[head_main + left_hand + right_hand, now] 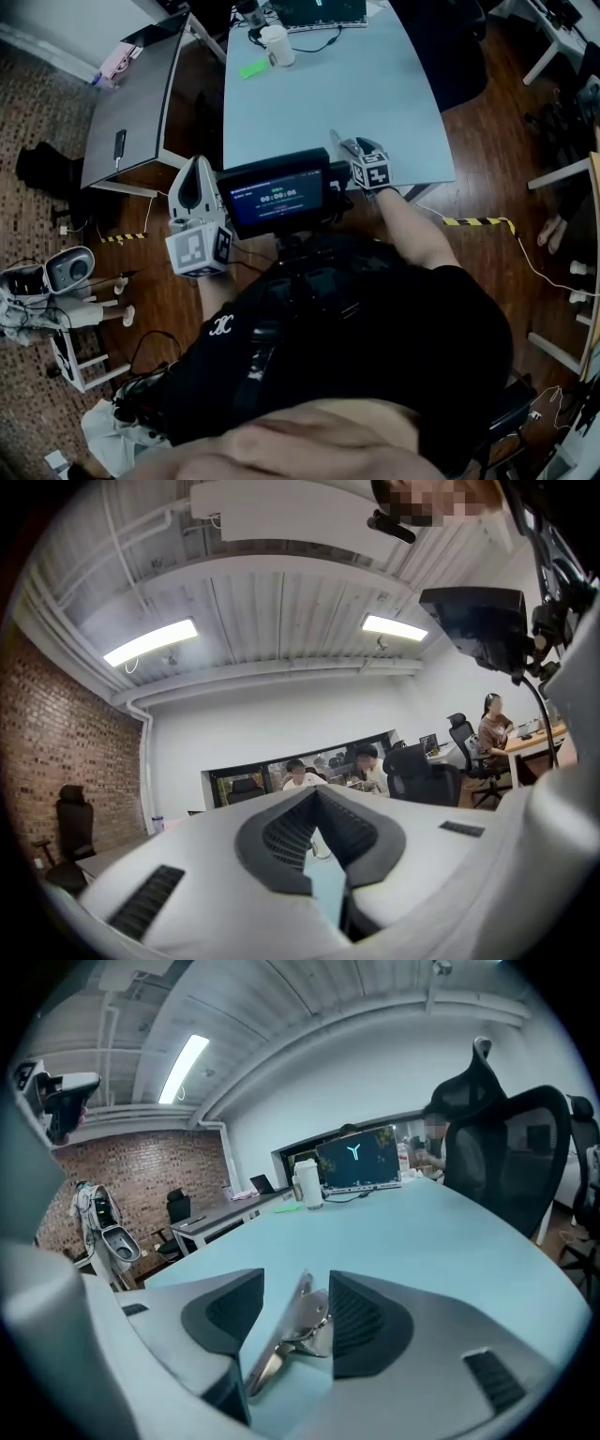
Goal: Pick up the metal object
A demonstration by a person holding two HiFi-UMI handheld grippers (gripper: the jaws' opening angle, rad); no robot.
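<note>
Room: an office with a brick wall and a pale blue table (375,84).
Right gripper (295,1288): low at the table's near edge, jaws wide apart, gripping nothing.
Metal object (298,1327): a shiny clip on the table, between those jaws.
Left gripper (316,794): raised beside the table, jaws together, empty.

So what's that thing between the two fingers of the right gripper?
A shiny metal clip, lying on the pale blue table. The fingers stand wide apart either side of it. The right gripper view shows this.
</note>
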